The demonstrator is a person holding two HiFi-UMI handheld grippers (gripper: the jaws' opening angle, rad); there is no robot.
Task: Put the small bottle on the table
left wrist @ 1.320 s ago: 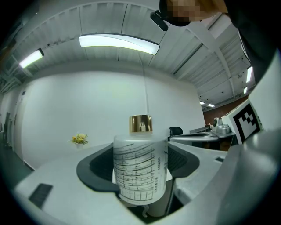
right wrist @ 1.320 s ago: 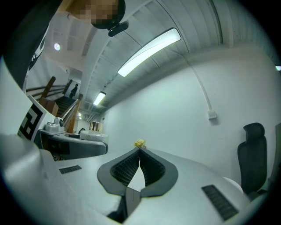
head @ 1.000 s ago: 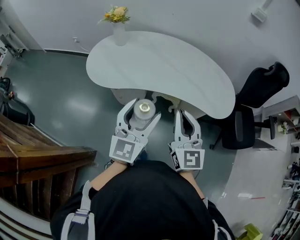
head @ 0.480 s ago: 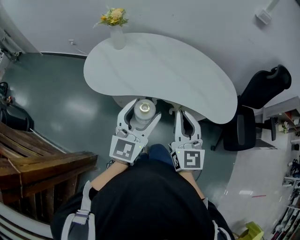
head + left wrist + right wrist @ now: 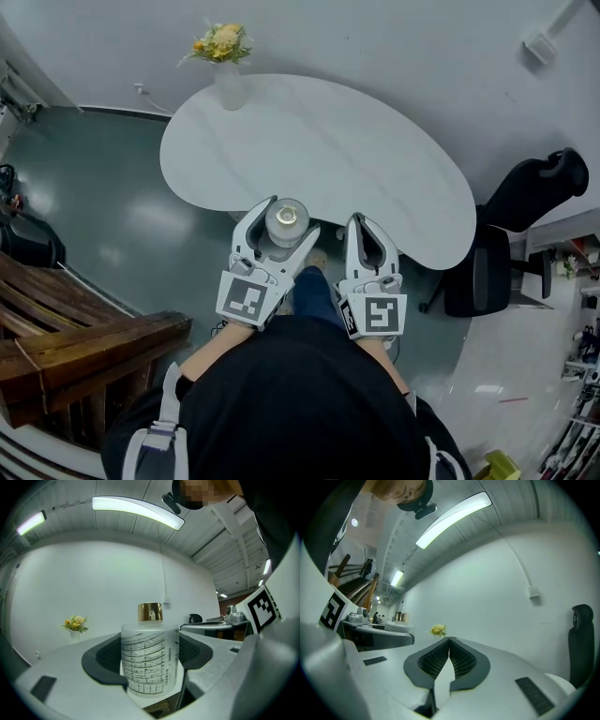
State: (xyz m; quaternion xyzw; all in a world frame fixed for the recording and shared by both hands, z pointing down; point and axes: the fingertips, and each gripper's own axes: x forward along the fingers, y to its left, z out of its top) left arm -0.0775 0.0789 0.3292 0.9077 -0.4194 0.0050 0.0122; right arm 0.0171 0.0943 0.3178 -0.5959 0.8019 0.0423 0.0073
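My left gripper [image 5: 277,217] is shut on a small frosted bottle [image 5: 286,225] with a gold cap, held upright over the near edge of the white curved table [image 5: 309,141]. In the left gripper view the bottle [image 5: 149,660] shows black line print and sits squeezed between the dark pads [image 5: 105,658]. My right gripper [image 5: 366,232] hangs beside it to the right, shut with nothing in it; its pads [image 5: 461,660] meet at the tips in the right gripper view, over the table's near edge.
A vase of yellow flowers [image 5: 223,58] stands at the table's far left end. A black office chair [image 5: 511,230] sits right of the table. Wooden stairs [image 5: 66,328] lie at the left. Grey floor surrounds the table.
Both grippers and the bottle have come forward toward the table; their tips now reach over its near edge. The left grip on the bottle is unchanged.
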